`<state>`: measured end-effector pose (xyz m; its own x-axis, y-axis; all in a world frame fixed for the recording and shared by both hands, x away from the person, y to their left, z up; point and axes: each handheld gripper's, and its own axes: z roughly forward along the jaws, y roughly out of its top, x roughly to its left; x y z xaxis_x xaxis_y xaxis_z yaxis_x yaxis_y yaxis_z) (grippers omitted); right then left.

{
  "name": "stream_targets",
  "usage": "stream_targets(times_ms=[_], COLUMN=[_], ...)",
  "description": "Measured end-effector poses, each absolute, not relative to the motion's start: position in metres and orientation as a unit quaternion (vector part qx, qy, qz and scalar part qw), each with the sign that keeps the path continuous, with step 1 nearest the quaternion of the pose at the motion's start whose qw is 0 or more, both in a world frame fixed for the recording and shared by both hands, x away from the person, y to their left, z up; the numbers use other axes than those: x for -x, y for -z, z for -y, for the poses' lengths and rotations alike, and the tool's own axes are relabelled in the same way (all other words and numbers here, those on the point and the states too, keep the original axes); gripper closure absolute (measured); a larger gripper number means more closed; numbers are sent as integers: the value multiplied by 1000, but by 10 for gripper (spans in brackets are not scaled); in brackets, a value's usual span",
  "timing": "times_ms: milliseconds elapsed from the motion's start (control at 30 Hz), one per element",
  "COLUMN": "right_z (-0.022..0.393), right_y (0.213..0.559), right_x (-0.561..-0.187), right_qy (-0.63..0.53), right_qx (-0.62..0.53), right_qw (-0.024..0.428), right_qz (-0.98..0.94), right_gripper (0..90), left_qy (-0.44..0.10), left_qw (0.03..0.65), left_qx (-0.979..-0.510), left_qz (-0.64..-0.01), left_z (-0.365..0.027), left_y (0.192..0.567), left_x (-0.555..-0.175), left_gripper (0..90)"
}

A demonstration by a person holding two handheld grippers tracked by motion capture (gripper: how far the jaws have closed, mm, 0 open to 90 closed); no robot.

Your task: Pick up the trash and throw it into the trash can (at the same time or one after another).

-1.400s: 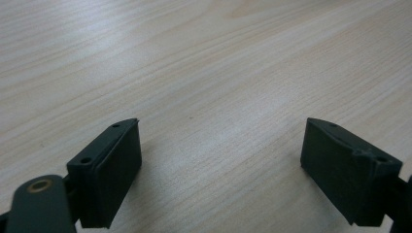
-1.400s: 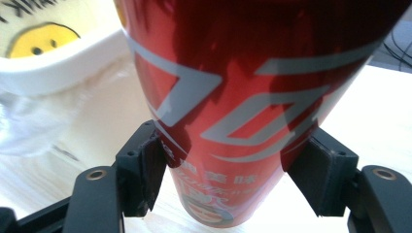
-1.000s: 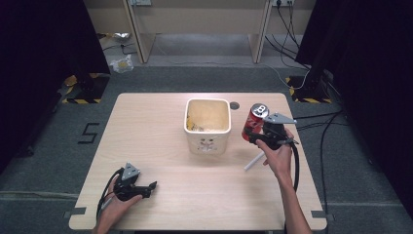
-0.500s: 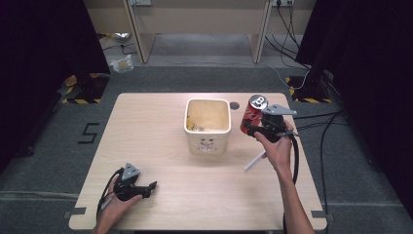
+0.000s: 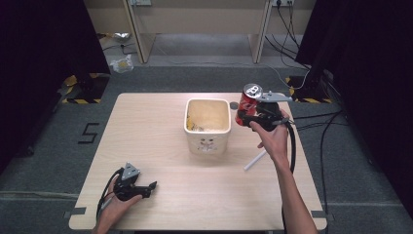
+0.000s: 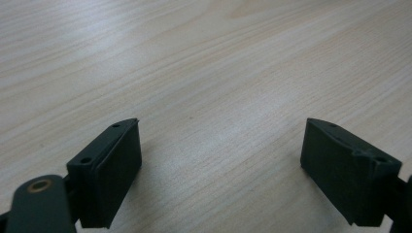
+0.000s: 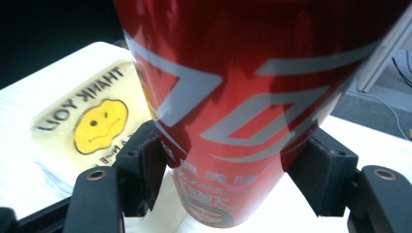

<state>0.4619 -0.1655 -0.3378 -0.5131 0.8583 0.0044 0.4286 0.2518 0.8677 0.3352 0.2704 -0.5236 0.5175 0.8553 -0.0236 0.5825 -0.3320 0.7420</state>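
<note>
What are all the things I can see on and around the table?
Soda can: one, red with a silver top, held above the table right of the bin.
Bin: one, cream, square, open top, middle of the table, scraps inside.
White stick: one, lying on the table right of the bin.
Dark round disc: one, on the table behind the bin.
Table: one, light wood.
Crumpled bag: one, whitish, on the floor beyond the table.
Right gripper: one, black, jaws clamped on the can's sides.
Left gripper: one, black, jaws open, nothing between them, low over the table's near left.
</note>
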Motion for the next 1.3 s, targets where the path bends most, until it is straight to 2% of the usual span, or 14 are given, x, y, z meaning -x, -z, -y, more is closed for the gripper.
stream_targets(times_ms=[233, 667, 1300], right_z=[145, 104, 53], right_y=[321, 314, 338], right_x=[-464, -473, -489], right_qy=[-445, -453, -428], right_qx=[-409, -375, -353], right_qw=[237, 218, 190], right_qz=[-761, -779, -810], right_gripper=[339, 339, 339], left_qy=[-190, -189, -190], left_qw=[359, 358, 358], left_qx=[-794, -794, -795], left_qz=[-453, -453, -452], left_z=[-270, -271, -271], left_y=[524, 523, 524], left_x=[-335, -335, -335], left_gripper=[141, 141, 141])
